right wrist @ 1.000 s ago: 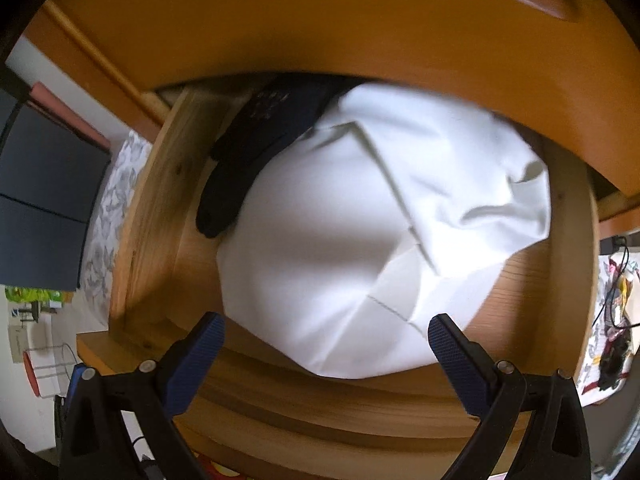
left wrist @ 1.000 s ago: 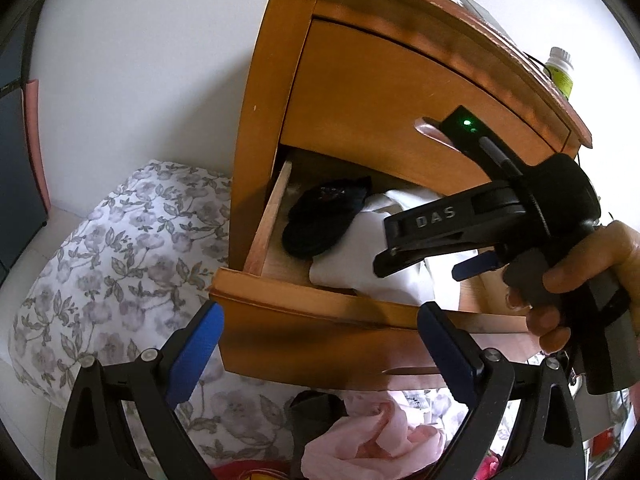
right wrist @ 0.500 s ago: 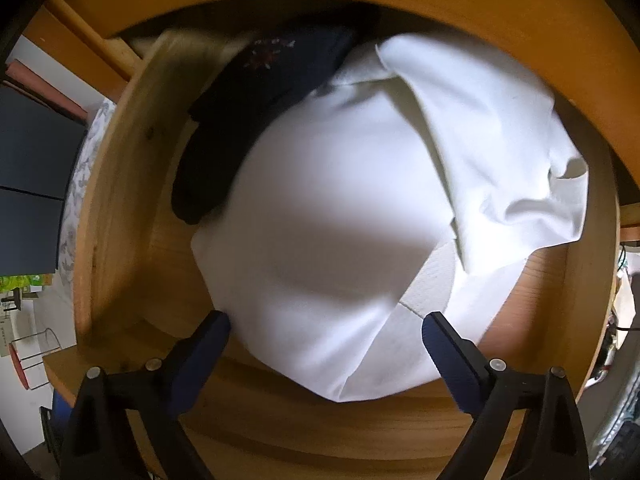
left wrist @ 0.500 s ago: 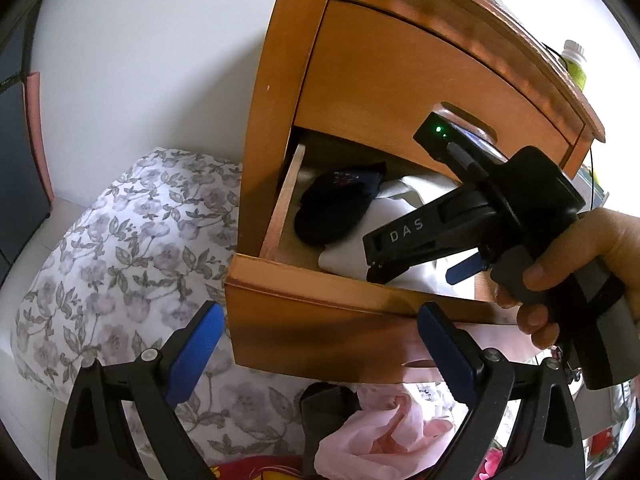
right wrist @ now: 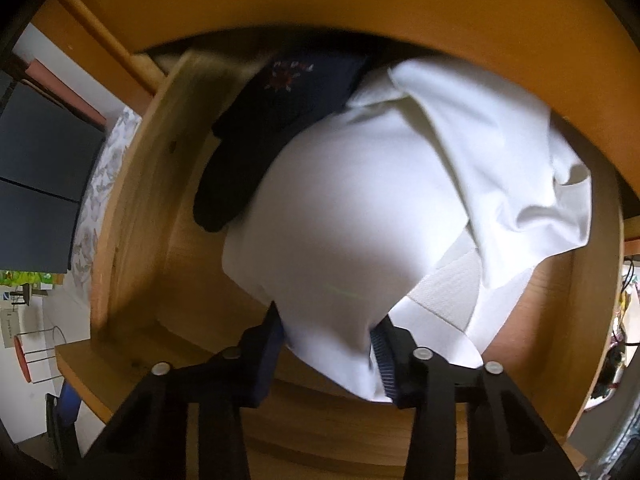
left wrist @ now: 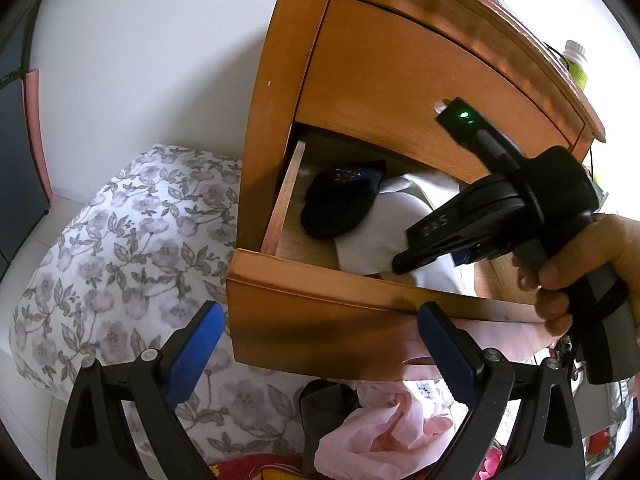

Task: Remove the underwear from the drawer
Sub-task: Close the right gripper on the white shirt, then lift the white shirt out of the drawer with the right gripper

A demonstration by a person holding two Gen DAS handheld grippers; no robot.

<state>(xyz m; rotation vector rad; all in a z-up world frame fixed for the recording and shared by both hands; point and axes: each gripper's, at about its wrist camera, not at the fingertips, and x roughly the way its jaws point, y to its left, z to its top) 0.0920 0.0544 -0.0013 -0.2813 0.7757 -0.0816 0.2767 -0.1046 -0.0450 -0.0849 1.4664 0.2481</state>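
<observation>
White wall behind, orange-brown wooden nightstand point(left wrist: 384, 80) w/ its lower wooden drawer point(left wrist: 360, 312) pulled open. White cotton underwear point(right wrist: 352, 208) sits bunched in the middle of that drawer, taking up most of the floor, one flap folded over on the right side. Right gripper point(right wrist: 330, 344) points straight down into the drawer and its jaws have just been closing — blue pads point(right wrist: 272, 344) are now pinching the near edge of the white fabric, so it's got a grip on it. In the left wrist view you can see a person's hand point(left wrist: 580, 264) wrapped round that gripper's handle, just above the drawer's front edge.

Right next to the underwear, touching it at the back left, is a dark navy fabric piece w/ a small stitched pattern point(right wrist: 272, 120), partly tucked under the upper drawer front point(left wrist: 420, 92). That upper front overhangs the back of the open drawer, so access is from above/front only.

Left gripper point(left wrist: 320, 344) hangs outside the drawer front, jaws spread wide, nothing between them. Below it: grey floral bedding point(left wrist: 120, 248), a crumpled pink cloth point(left wrist: 384, 428) and a dark grey fabric bit point(left wrist: 324, 400). Green-labelled bottle point(left wrist: 576, 64) on top of the nightstand, far right.
</observation>
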